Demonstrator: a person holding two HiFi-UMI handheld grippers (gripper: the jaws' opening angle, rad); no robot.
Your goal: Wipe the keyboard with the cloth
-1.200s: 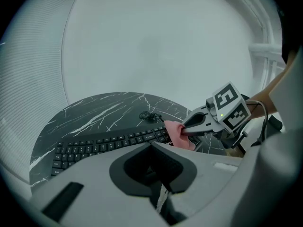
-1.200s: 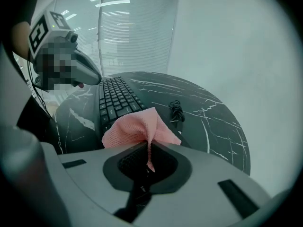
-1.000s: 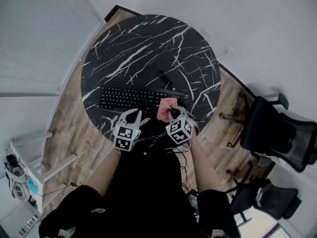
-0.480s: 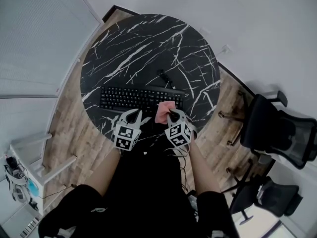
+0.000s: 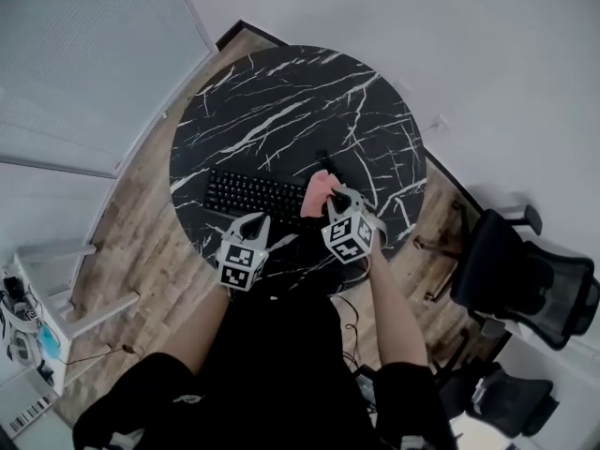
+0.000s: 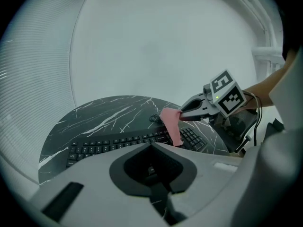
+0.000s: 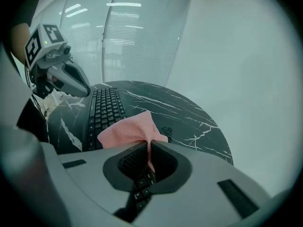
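Note:
A black keyboard (image 5: 262, 198) lies on the near half of a round black marble table (image 5: 281, 111). My right gripper (image 5: 334, 200) is shut on a pink cloth (image 5: 319, 190), which hangs over the keyboard's right end. In the right gripper view the cloth (image 7: 130, 129) is pinched in the seam of the jaws (image 7: 149, 146), above the keys (image 7: 104, 110). My left gripper (image 5: 255, 225) hovers at the keyboard's near edge, left of the cloth. Its jaws (image 6: 152, 145) look shut with nothing between them. From the left gripper view I see the cloth (image 6: 171, 124) dangling from the right gripper (image 6: 187, 113).
A coiled black cable (image 5: 323, 162) lies on the table just beyond the keyboard. Black office chairs (image 5: 525, 270) stand at the right on the wood floor. A white rack (image 5: 42, 298) is at the lower left. The table's edge is close to my body.
The right gripper has carried the pink cloth slightly forward, over the keyboard's right end. The head view has shifted. The left gripper has hardly moved.

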